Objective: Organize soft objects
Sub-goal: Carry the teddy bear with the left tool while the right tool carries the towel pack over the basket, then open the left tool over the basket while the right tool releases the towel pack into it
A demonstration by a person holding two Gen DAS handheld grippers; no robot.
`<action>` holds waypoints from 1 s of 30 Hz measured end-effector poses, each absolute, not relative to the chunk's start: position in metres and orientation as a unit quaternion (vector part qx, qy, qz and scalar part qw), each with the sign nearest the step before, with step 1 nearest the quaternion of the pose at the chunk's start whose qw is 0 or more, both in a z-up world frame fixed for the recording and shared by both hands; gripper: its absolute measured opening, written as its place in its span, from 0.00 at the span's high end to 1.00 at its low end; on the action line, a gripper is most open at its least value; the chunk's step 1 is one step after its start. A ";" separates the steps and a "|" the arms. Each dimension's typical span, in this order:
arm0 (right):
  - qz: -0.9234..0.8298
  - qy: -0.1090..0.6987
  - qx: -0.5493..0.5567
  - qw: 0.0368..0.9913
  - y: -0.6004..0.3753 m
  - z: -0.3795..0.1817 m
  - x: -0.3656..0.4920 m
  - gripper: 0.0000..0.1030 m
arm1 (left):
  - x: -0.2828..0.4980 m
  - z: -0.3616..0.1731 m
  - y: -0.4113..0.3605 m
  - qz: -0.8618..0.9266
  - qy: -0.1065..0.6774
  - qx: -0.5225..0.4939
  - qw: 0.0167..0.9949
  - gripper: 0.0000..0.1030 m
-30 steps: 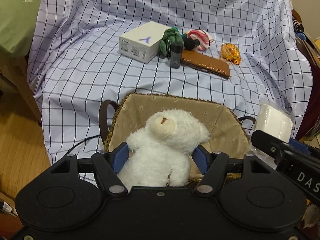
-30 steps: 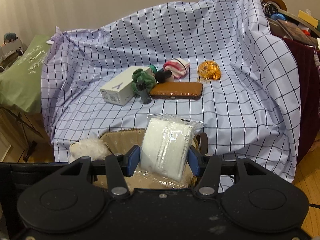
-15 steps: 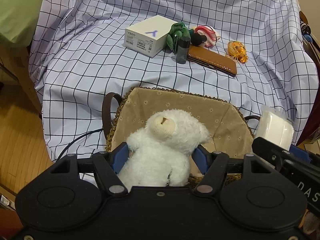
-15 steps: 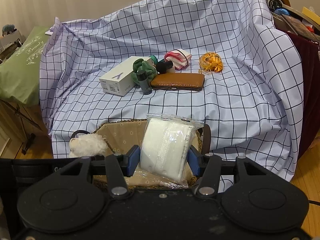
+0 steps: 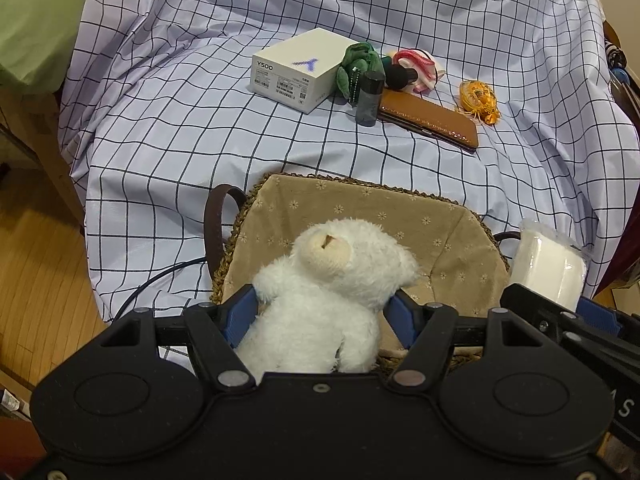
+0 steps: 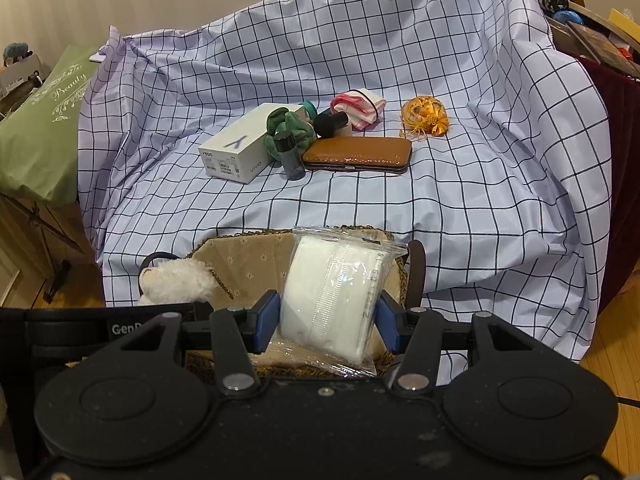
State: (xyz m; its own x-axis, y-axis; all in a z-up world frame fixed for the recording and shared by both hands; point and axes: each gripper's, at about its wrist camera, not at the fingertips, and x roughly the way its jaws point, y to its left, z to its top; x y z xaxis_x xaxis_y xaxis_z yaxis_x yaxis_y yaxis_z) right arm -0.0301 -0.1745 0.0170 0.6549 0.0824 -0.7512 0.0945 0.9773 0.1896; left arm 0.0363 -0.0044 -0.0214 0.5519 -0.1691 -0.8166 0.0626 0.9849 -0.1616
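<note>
My left gripper is shut on a white plush bear and holds it over the near edge of a woven basket with a beige flowered lining. My right gripper is shut on a clear plastic pack of white cloth, above the same basket. The pack shows at the right of the left wrist view. The bear shows at the left of the right wrist view. On the checked sheet lie a green plush toy, a pink striped cloth and an orange pouch.
On the sheet also stand a white phone box, a small dark bottle and a brown leather case. A green cushion lies at the left. Shelves with clutter stand at the right. Wooden floor lies below.
Both grippers have tilted downward over the basket with their loads held. The basket and the sheet's objects sit lower in both views.
</note>
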 end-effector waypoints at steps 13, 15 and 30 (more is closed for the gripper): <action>0.000 0.422 0.106 0.901 -0.174 0.013 -0.029 0.50 | 0.039 -0.025 -0.003 -0.061 0.472 -0.058 0.878 0.37; 0.000 0.423 0.106 0.900 -0.174 0.013 -0.029 0.50 | 0.040 -0.026 -0.003 -0.060 0.472 -0.057 0.878 0.37; 0.002 0.426 0.107 0.898 -0.173 0.010 -0.028 0.50 | 0.039 -0.024 -0.003 -0.057 0.462 -0.055 0.883 0.26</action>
